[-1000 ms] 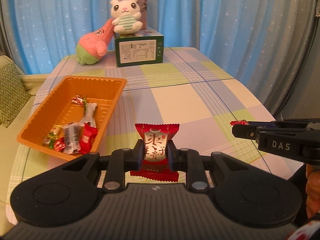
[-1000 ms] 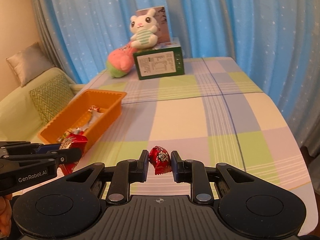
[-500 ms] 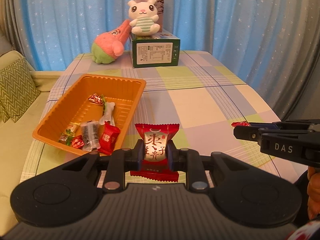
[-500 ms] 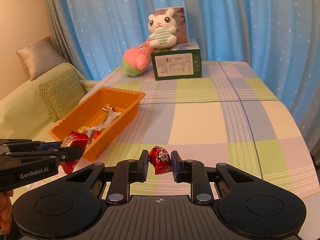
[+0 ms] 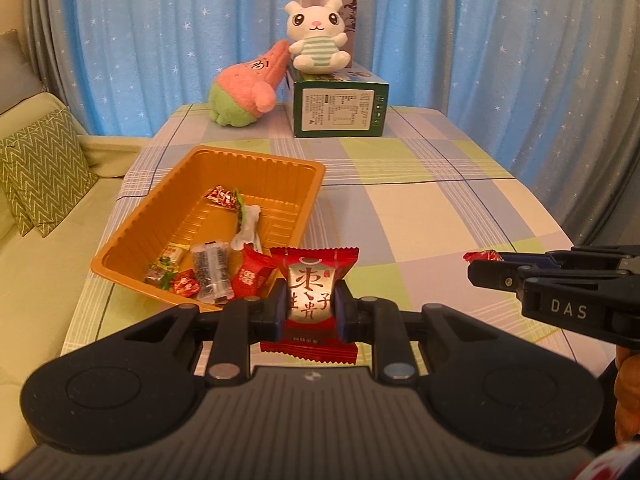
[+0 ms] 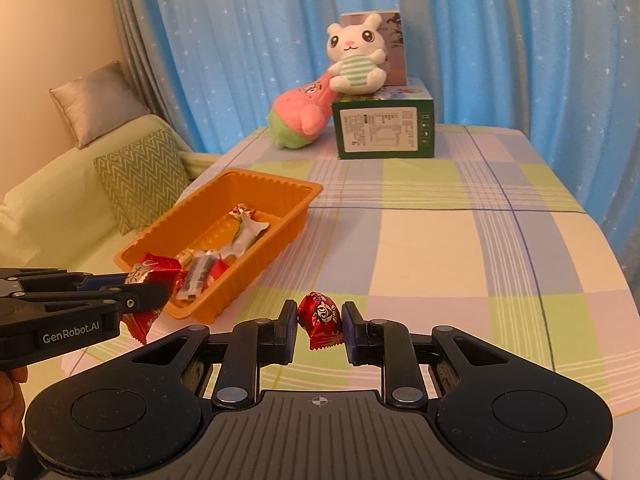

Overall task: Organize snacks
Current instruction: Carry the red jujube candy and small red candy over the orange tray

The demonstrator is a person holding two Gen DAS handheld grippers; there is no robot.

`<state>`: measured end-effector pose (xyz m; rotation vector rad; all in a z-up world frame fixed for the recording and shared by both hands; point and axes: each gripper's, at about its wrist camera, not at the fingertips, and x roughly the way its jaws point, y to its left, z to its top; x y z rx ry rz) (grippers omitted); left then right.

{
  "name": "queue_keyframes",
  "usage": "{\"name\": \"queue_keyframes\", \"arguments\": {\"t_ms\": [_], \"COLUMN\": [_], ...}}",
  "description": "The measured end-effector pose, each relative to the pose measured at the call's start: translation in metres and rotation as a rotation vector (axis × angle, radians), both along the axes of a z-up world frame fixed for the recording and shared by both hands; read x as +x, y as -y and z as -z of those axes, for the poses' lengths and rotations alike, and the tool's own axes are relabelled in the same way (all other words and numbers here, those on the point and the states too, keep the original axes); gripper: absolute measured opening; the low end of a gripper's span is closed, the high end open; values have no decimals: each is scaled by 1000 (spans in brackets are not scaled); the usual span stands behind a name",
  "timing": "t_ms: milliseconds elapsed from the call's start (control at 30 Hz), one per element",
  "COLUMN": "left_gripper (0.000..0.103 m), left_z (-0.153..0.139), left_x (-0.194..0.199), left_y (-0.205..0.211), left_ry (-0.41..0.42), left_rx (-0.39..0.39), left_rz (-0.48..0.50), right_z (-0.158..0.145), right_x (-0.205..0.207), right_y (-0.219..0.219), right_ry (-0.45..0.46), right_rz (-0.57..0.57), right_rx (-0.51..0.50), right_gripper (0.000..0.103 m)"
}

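An orange tray [image 5: 188,184] [image 6: 292,196] lies on the checked tablecloth and holds several wrapped snacks. My left gripper [image 5: 310,308] [image 6: 156,294] is shut on a red snack packet with a silver centre [image 5: 310,300] [image 6: 154,268], hovering just over the tray's near corner. My right gripper [image 6: 320,318] [image 5: 476,266] is shut on a small red wrapped candy [image 6: 322,320] [image 5: 482,256], held above the cloth to the right of the tray.
A green box [image 5: 340,106] with a white plush rabbit [image 5: 318,46] on top stands at the table's far end, and a pink-and-green plush [image 5: 246,88] leans against it. A sofa with a zigzag cushion [image 5: 40,168] runs along the left. Blue curtains hang behind.
Both grippers have shifted to the left with their snacks still gripped, so the tray sits nearer the middle of each view. The left packet now hangs by the tray's near corner.
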<state>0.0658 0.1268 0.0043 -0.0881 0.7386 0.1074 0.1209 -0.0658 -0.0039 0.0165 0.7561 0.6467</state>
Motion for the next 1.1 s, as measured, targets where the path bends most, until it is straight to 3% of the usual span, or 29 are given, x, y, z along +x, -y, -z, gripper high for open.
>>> {"name": "queue_keyframes", "arguments": {"t_ms": [533, 1100], "left_gripper": [21, 21], "left_z": [-5, -7], "left_x": [4, 29], "left_y": [-50, -100], "left_ry": [5, -1], "left_rx": [-12, -40], "left_rz": [-67, -95], "right_z": [-9, -6], "right_x": [15, 59], "right_y": [-63, -124], "right_ry": [23, -1], "right_rz": [-96, -138], "right_rx": [5, 7], "right_gripper": [24, 24]}}
